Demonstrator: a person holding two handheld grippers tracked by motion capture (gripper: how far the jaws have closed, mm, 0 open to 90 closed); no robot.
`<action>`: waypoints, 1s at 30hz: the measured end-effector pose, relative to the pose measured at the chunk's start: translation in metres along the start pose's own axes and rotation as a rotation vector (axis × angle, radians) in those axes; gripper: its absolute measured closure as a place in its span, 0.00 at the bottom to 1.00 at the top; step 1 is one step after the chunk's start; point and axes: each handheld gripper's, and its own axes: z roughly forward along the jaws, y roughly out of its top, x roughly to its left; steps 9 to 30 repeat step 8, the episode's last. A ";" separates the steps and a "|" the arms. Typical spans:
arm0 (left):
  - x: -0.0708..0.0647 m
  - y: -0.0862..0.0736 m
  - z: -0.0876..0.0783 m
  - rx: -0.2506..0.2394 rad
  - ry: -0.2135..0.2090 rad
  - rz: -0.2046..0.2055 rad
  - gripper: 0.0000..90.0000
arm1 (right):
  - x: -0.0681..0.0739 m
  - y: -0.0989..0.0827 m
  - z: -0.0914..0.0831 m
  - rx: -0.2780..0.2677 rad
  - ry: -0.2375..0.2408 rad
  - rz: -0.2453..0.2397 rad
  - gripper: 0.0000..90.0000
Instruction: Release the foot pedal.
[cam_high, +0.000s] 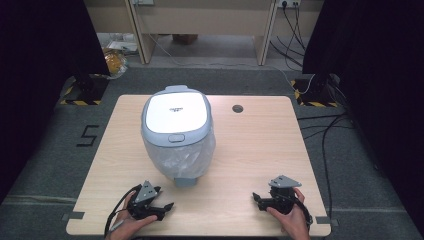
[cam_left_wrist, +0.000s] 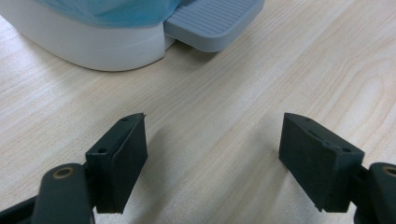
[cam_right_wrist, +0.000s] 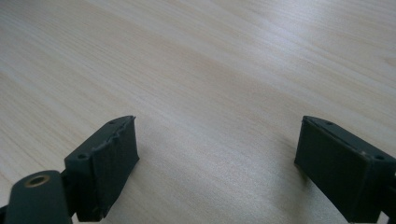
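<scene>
the left gripper (cam_high: 167, 206) sits low over the near edge of the worktop (cam_high: 260, 150), held in the person's left hand (cam_high: 131, 222), its jaws spread wide with nothing but bare wood between them, as the left gripper view makes plain. straight ahead of those jaws, and slightly off to one side, lies the grey ribbed foot pedal (cam_left_wrist: 212, 21) of the pedal bin (cam_high: 176, 132); in the high view the pedal (cam_high: 184, 181) juts from the bin's base toward the person, just beyond and a little to the right of the left gripper. the bin itself stands upright near the middle of the worktop, lid (cam_high: 175, 112) closed, a clear liner bag (cam_high: 180, 155) bulging out below the lid rim. the right gripper (cam_high: 257, 198), in the right hand (cam_high: 292, 217), rests near the front right corner, well apart from the bin; its jaws also stand wide and empty over plain wood in the right gripper view. so the left gripper is clearly the nearer one to the pedal, which points its long side almost at it. a short forward reach, angled a touch inward, would likely bring it onto the pedal, while the right would have to cross much more worktop.
</scene>
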 end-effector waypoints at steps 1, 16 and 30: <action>0.000 0.000 0.000 -0.003 0.000 -0.001 0.25 | 0.000 0.000 0.000 0.000 0.000 0.000 0.14; 0.000 0.000 0.000 -0.002 -0.001 -0.005 0.26 | 0.000 0.000 0.000 0.001 0.000 0.000 0.14; 0.000 0.000 0.000 -0.002 -0.001 -0.005 0.26 | 0.000 0.000 0.000 0.001 0.000 0.000 0.14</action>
